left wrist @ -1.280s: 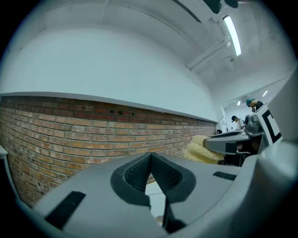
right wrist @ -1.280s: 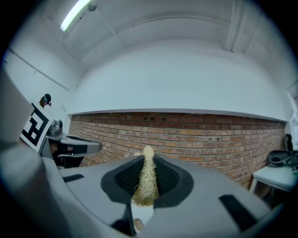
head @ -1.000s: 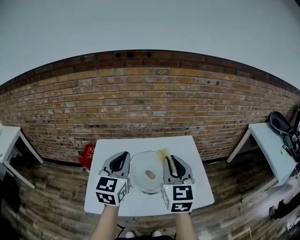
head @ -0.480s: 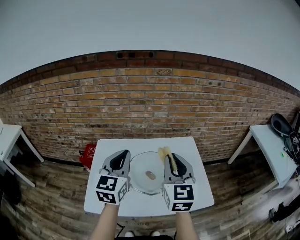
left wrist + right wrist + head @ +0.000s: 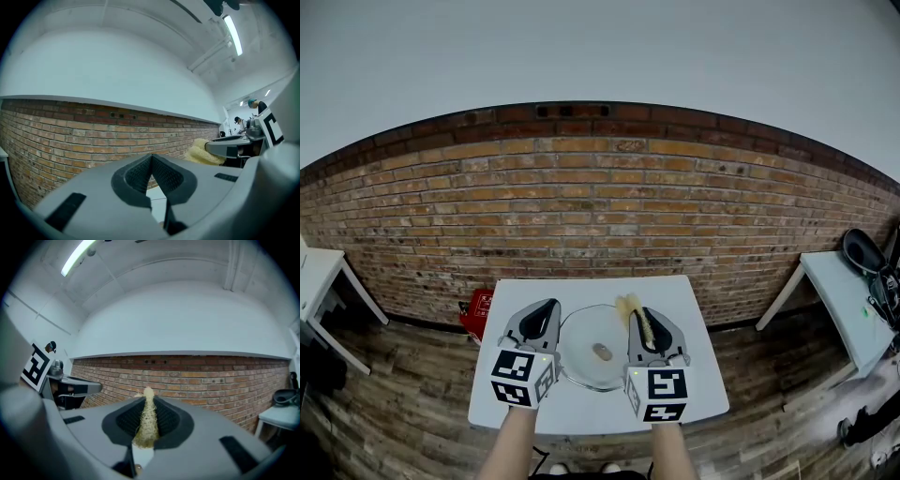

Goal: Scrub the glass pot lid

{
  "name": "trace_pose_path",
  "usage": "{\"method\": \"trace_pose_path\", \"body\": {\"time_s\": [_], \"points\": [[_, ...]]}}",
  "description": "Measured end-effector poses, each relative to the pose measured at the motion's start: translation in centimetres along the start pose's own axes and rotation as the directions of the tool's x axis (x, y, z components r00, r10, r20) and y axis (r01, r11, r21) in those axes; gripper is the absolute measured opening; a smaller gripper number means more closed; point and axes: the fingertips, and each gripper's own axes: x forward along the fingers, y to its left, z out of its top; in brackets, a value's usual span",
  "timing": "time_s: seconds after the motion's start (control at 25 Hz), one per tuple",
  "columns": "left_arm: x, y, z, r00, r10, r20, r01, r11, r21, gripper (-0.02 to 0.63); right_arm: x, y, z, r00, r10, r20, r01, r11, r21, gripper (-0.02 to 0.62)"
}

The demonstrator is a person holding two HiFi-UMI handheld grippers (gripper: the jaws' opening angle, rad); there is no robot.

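Note:
The round glass pot lid (image 5: 592,349) with a knob in its middle lies on the small white table (image 5: 591,289), between my two grippers. My left gripper (image 5: 546,310) hovers by the lid's left edge, shut, nothing between its pads (image 5: 151,176). My right gripper (image 5: 638,319) is at the lid's right edge, shut on a yellow scrub sponge (image 5: 634,313) that sticks out past its tips. In the right gripper view the sponge (image 5: 148,420) is pinched flat between the ribbed pads. The sponge (image 5: 202,153) also shows at the right in the left gripper view.
A brick wall (image 5: 600,216) runs behind the table. A red object (image 5: 475,310) sits on the floor at the table's left. Another white table (image 5: 844,300) with dark gear stands at the right, and a further one (image 5: 314,281) at the left. The floor is wooden planks.

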Motion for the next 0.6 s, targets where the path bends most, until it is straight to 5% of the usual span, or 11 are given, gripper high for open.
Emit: {"method": "trace_pose_path", "body": {"time_s": [0.6], "points": [[0.09,0.31,-0.36,1.0,-0.003,-0.012,0.003,1.0,0.003,0.011,0.17,0.03,-0.15,1.0,-0.005,-0.001,0.005,1.0,0.006,0.057]]}}
